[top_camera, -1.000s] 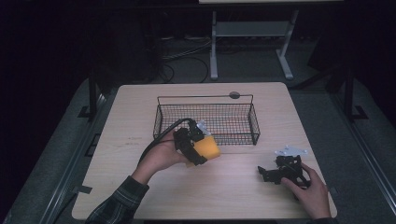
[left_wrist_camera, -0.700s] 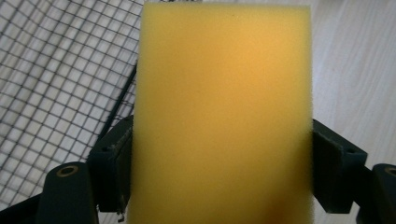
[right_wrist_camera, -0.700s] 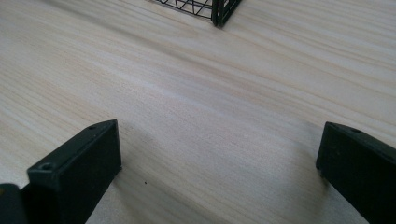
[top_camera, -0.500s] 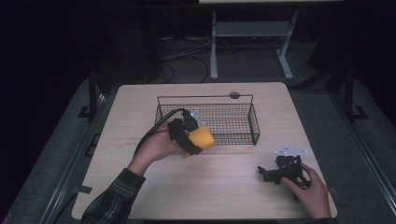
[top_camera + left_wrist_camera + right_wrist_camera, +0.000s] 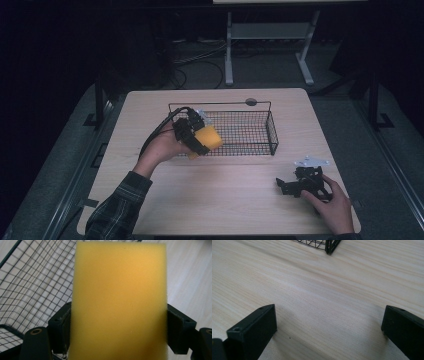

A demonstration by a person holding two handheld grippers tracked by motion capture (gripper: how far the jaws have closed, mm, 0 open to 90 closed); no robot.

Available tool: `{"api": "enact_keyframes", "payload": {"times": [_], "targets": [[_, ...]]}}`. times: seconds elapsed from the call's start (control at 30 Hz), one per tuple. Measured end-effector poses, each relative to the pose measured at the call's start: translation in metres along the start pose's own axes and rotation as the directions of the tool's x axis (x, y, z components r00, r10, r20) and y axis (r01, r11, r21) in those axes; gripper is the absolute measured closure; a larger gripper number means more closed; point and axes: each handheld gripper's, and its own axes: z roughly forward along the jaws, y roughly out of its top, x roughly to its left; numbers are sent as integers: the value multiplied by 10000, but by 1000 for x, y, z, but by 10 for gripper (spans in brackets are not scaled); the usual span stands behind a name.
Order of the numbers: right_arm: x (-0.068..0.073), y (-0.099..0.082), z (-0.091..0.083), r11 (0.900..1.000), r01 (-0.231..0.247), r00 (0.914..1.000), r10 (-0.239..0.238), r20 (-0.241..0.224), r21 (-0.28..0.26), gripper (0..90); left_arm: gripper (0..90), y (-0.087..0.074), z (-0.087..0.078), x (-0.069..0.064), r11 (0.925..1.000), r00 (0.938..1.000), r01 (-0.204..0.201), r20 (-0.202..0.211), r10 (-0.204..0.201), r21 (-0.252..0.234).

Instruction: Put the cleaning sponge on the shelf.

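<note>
The black wire mesh basket point(image 5: 235, 131) sits mid-frame in the high view on the pale wooden table point(image 5: 225, 200). At its left end my left gripper point(image 5: 197, 140) pinches the yellow foam sponge block point(image 5: 120, 300) by its two long sides. It is probably light, soft and squashy. My right gripper point(image 5: 292, 186), lower right, rests with jaws spread on nothing. The left gripper view reveals the sponge's pores; the high view gives its place.

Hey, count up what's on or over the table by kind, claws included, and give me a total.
Yellow foam sponge block, held in the left claw: 1
Black wire mesh basket: 1
Black two-jaw claws, left one and right claw: 2
Small dark round disc near the table's far edge: 1
Total: 5
</note>
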Motion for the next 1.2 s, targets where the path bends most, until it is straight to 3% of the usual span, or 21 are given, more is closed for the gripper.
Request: {"api": "enact_keyframes", "payload": {"times": [0.47,0.63,0.8,1.2], "targets": [[0,0,0,10000,10,10000,-10,-8,1,0,221,0,0,28,9972,9967,732,-346,-737,-150],[0,0,0,10000,14,10000,-14,-9,-1,0,221,1,0,38,9973,9965,679,-479,-692,-291],[0,0,0,10000,16,10000,-16,-9,-2,0,221,1,0,49,9993,9974,304,-653,-318,-222],[0,0,0,10000,12,10000,-12,-8,-1,0,221,-5,11,70,9998,9983,-51,-590,38,-208]]}}
